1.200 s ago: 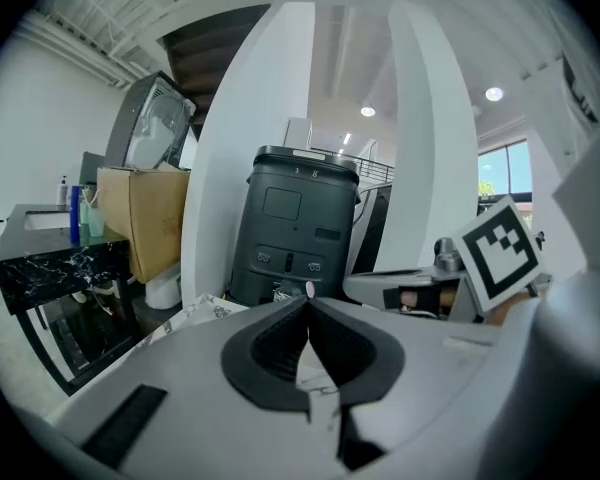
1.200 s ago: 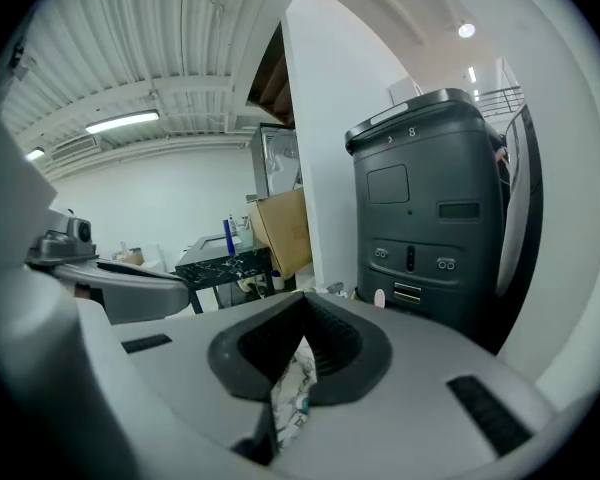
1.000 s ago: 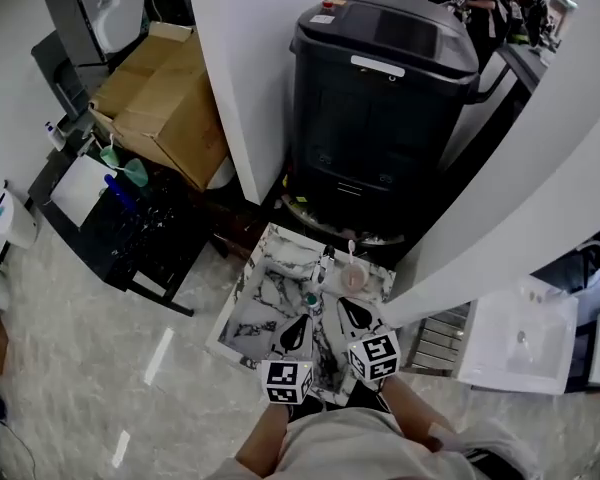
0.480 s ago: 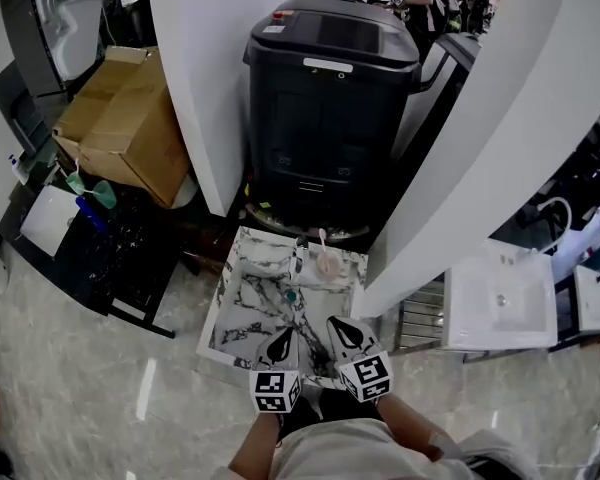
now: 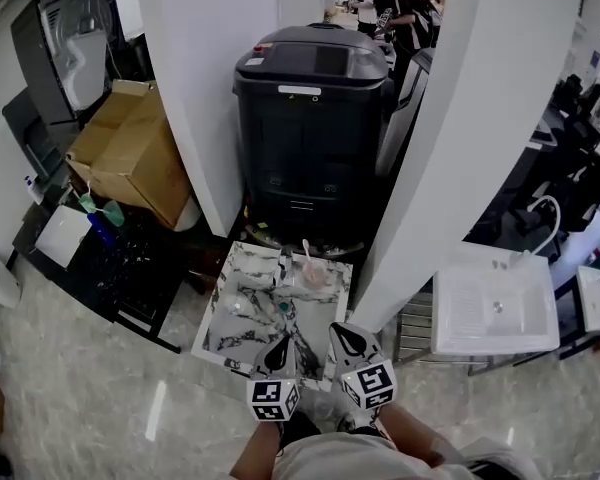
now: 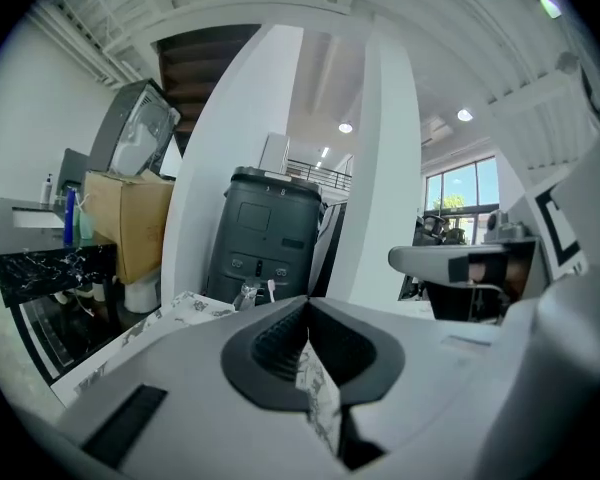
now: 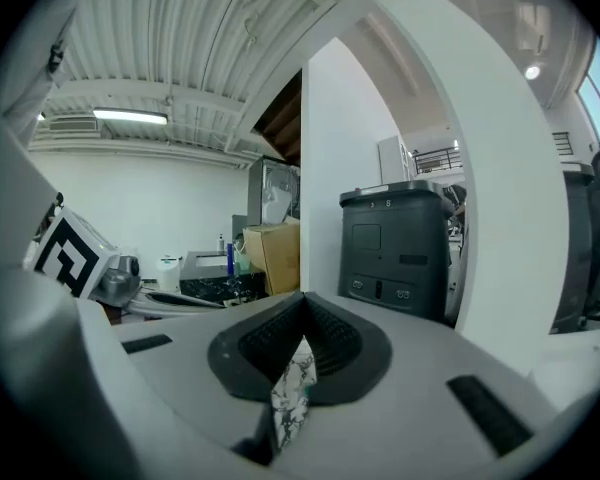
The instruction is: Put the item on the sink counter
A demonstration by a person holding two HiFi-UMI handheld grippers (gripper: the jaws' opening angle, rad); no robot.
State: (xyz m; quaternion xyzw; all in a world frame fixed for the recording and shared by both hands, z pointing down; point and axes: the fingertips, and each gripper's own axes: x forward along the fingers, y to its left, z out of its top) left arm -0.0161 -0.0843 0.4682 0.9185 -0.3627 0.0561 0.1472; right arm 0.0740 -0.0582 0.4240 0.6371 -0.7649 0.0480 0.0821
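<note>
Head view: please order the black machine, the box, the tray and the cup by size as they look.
Largest: black machine.
Next: tray and box, about alike; the tray is nearer the camera, so I leave them unranked.
Smallest by far: cup, on the tray.

Count taken. One dark-grey lidded machine, far centre. One brown cardboard box, far left. One marble-patterned slab, near centre, carrying one pale cup. One white square sink basin, right. Two grippers: left gripper, right gripper, near.
</note>
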